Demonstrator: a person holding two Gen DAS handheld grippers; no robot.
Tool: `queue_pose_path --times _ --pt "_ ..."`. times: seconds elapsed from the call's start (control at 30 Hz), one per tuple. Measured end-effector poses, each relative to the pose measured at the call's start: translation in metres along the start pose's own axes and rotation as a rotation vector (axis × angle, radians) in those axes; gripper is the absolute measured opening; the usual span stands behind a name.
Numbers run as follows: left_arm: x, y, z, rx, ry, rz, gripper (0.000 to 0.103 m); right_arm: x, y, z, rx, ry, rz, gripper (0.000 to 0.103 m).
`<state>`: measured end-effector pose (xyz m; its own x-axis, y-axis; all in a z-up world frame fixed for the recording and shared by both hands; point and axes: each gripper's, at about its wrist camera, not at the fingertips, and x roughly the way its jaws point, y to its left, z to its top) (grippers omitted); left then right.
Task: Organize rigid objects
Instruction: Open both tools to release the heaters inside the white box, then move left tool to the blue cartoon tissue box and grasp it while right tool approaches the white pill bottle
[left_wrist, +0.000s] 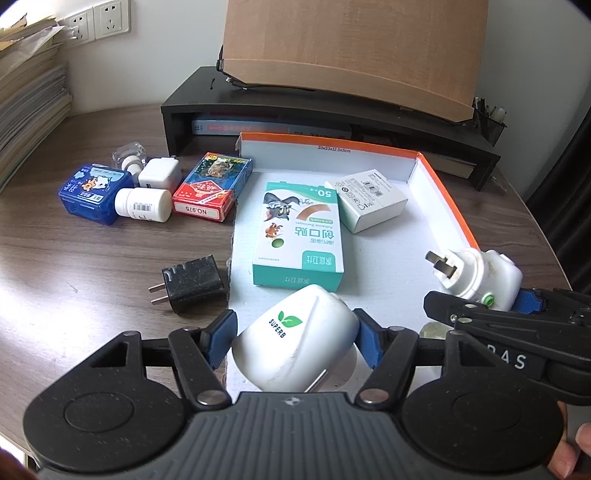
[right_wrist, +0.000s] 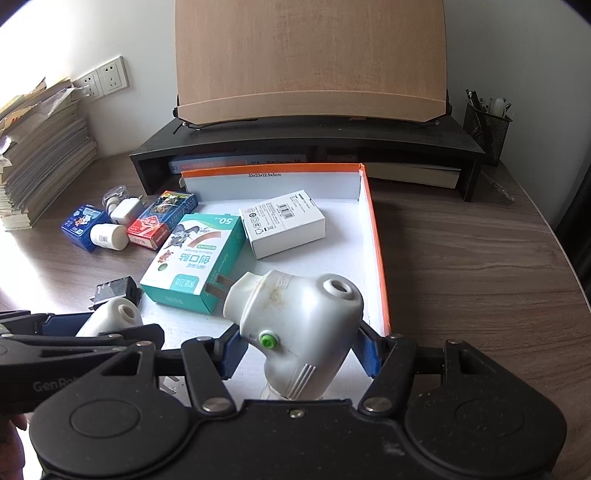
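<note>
My left gripper (left_wrist: 293, 332) is shut on a white SUPERB plug-in device (left_wrist: 295, 347), low over the near edge of the orange-rimmed white tray (left_wrist: 450, 206). My right gripper (right_wrist: 297, 347) is shut on a second white plug-in device (right_wrist: 295, 314) with a green button, its prongs pointing left over the tray's near right corner. In the tray lie a teal bandage box (left_wrist: 299, 236) and a white carton (left_wrist: 369, 201). On the desk to the left are a black charger (left_wrist: 194, 284), a red card box (left_wrist: 212, 188), a white bottle (left_wrist: 144, 205), a blue box (left_wrist: 94, 194) and a white charger cube (left_wrist: 160, 177).
A black monitor stand (left_wrist: 332, 122) with a wooden board on it runs behind the tray. A tall stack of papers (left_wrist: 29, 103) fills the far left by the wall sockets. A mesh pen holder (right_wrist: 485, 129) stands at the back right.
</note>
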<state>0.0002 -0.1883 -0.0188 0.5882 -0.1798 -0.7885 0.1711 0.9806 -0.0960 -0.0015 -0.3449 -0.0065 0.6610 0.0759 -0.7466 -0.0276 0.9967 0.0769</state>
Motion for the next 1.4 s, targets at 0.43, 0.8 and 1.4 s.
queue_pose_path --times 0.43,0.8,1.4 --pt "0.012 -0.011 0.004 0.014 0.002 -0.019 0.068 -0.013 -0.016 0.007 0.04 -0.09 -0.029 0.08" --pt "0.012 -0.022 0.01 0.053 -0.019 -0.068 0.087 -0.031 -0.022 0.002 0.084 -0.166 -0.051 0.08" --pt "-0.025 0.043 0.001 -0.079 -0.071 0.033 0.094 -0.039 0.033 0.003 0.008 -0.193 0.046 0.081"
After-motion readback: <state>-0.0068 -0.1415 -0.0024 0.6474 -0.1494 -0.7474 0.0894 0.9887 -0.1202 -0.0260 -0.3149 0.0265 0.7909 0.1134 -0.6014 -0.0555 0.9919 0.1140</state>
